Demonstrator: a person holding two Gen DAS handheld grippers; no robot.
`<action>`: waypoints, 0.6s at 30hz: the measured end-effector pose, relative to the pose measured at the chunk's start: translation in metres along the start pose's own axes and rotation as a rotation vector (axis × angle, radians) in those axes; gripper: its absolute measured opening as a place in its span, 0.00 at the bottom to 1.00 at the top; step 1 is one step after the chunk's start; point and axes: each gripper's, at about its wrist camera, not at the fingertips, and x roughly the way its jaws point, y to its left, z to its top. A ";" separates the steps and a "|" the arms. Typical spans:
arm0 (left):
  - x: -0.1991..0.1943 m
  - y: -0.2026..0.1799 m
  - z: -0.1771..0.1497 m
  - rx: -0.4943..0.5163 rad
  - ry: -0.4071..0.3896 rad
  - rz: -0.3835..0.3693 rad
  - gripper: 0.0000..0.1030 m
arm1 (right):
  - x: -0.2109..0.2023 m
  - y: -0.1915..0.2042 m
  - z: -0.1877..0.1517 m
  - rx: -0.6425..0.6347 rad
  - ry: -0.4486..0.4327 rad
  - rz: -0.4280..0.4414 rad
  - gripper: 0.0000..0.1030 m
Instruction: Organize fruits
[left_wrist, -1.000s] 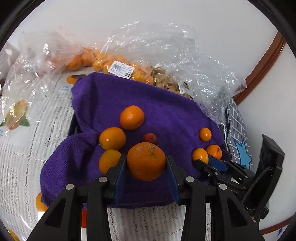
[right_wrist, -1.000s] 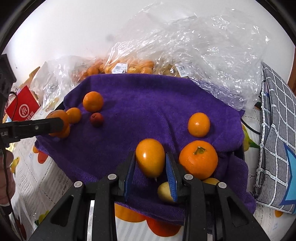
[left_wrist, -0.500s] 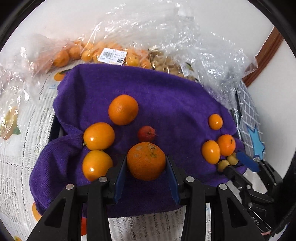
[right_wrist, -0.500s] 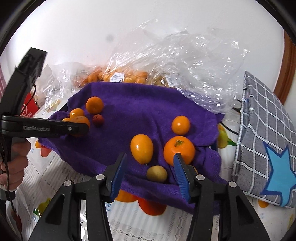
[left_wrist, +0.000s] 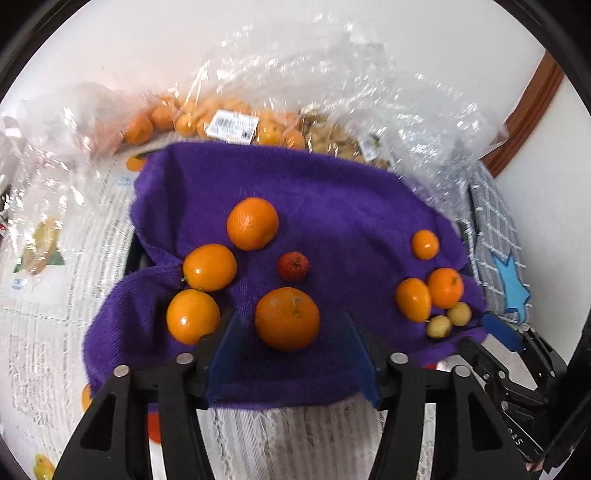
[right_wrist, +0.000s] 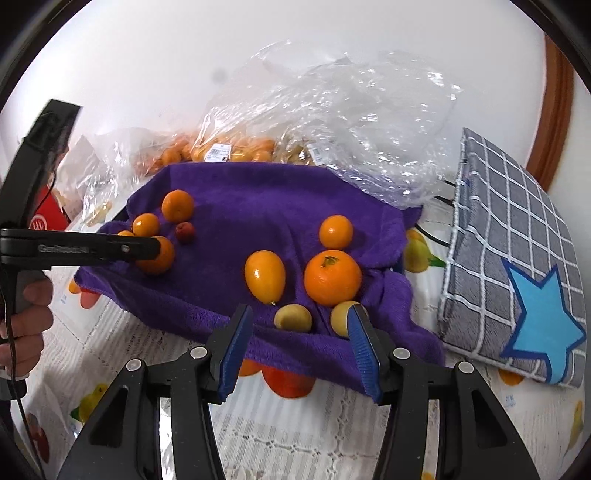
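Both grips have let go: the left gripper (left_wrist: 288, 347) is opening off the large orange (left_wrist: 287, 318), and the right gripper (right_wrist: 300, 343) has released the oval orange fruit (right_wrist: 265, 275) and drawn back.

towel (left_wrist: 332, 206): purple | oranges (left_wrist: 252, 223): orange | cushion (right_wrist: 517, 236): grey, white grid, blue star | tool pads (right_wrist: 236, 350): blue

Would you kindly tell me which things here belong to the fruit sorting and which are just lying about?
Job:
- oranges
- red fruit
- yellow fruits
- purple towel
- left gripper, jaws opening
- right gripper

Lying about:
- plastic bags
- checked cloth
- red box
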 end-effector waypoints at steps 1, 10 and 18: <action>-0.006 0.000 -0.001 0.003 -0.009 0.000 0.56 | -0.004 -0.001 0.000 0.007 0.001 -0.004 0.51; -0.071 -0.016 -0.027 -0.004 -0.117 0.015 0.63 | -0.056 -0.003 -0.002 0.052 -0.012 -0.068 0.51; -0.129 -0.036 -0.067 0.011 -0.224 0.041 0.72 | -0.119 0.000 -0.020 0.093 -0.057 -0.097 0.54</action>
